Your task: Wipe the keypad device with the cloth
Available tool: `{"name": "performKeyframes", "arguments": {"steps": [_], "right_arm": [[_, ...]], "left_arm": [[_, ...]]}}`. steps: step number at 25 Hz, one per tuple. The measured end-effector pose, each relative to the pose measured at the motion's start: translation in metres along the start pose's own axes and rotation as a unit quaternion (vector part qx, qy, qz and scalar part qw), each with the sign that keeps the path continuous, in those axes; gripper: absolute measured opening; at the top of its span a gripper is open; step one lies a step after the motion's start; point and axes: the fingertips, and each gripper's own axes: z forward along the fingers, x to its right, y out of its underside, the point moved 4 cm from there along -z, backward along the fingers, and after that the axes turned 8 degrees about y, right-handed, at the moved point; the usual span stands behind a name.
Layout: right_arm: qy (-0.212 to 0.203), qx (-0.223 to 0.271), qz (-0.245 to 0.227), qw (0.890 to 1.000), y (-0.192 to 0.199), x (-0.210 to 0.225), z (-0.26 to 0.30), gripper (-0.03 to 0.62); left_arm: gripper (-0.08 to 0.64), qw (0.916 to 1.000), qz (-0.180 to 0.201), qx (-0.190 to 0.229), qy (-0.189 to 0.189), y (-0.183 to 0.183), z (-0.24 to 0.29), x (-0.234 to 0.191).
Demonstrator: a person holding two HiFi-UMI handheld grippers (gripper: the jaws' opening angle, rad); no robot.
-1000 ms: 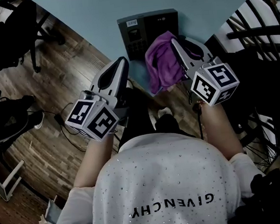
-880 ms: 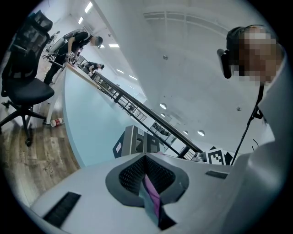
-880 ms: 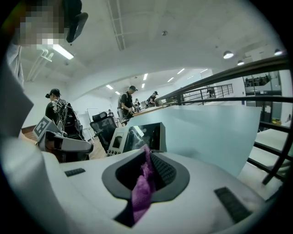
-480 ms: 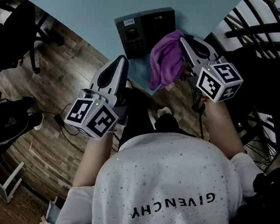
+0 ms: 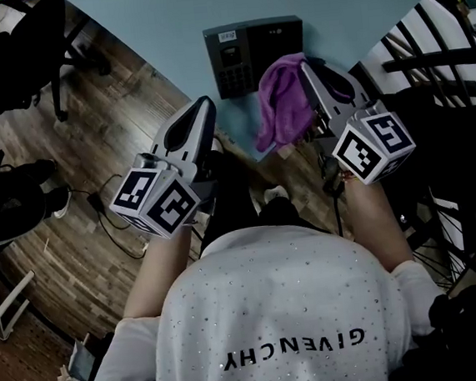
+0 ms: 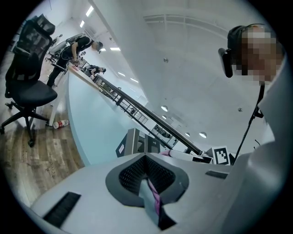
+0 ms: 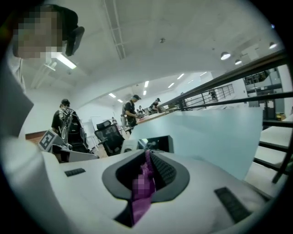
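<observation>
The dark keypad device (image 5: 254, 54) is fixed on a light blue panel (image 5: 163, 25). It also shows in the left gripper view as the keypad device (image 6: 137, 141) and in the right gripper view as the keypad device (image 7: 155, 142). A purple cloth (image 5: 285, 110) hangs from my right gripper (image 5: 303, 66), just right of and below the keypad, overlapping the device's lower right corner. In the right gripper view the cloth (image 7: 144, 183) is pinched between the shut jaws of that gripper (image 7: 146, 153). My left gripper (image 5: 206, 103) is shut and holds nothing, below and left of the device, apart from it.
A black office chair (image 5: 31, 46) stands on the wood floor at upper left, with cables (image 5: 110, 214) lower down. Black railing bars (image 5: 435, 58) run along the right. People stand at a distant desk (image 7: 132, 109).
My right gripper and the hanging cloth have drifted slightly right and down, off the keypad's face. The left gripper has hardly moved.
</observation>
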Motion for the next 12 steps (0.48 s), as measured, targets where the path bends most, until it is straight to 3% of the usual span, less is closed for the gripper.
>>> {"name": "performKeyframes", "arguments": {"steps": [7, 12], "right_arm": [[-0.135, 0.002, -0.069, 0.988, 0.001, -0.078, 0.021, 0.032], [-0.152, -0.055, -0.099, 0.982, 0.022, -0.107, 0.04, 0.032]], "left_arm": [[0.0, 0.9997, 0.003, 0.015, -0.02, -0.002, -0.018, -0.008], [0.0, 0.9991, -0.002, 0.026, -0.034, -0.003, -0.035, -0.018]]}}
